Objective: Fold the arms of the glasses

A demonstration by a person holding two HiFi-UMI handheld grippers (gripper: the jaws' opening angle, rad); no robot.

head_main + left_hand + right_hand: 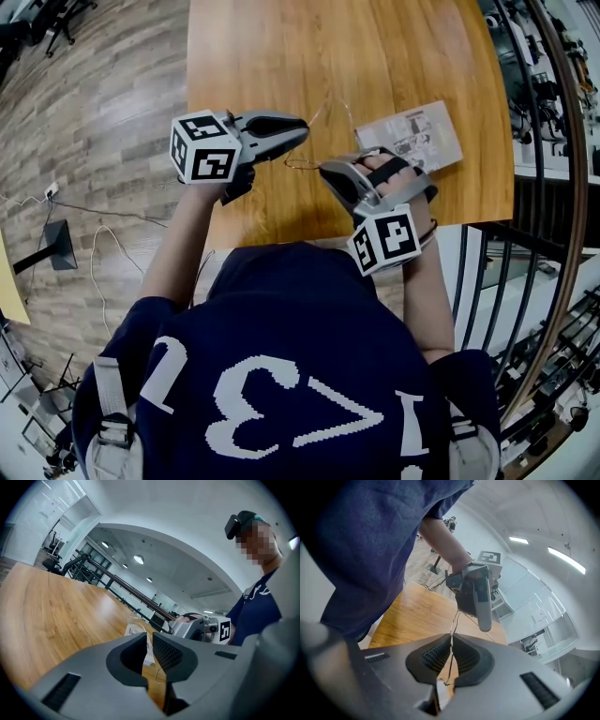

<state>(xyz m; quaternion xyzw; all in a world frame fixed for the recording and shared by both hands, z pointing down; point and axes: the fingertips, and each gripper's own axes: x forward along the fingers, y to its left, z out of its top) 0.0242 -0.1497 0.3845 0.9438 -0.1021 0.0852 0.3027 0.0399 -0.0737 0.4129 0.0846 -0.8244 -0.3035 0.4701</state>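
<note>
we are partway through folding an arm. the right gripper (pixel 451 642) is clamped on the thin wire frame of the glasses (pixel 302 166) and holds them over the near edge of the table (pixel 281 56). the left gripper (pixel 150 644) sits close against their other side. its jaws stand only narrowly apart, with a strand of wire in the gap that is not pinched as far as we can see. next, we judge, the left must catch that arm and swing it gently in toward the lenses while the right braces the frame. the glasses are pale, very fine wire and look easy to bend.
</note>
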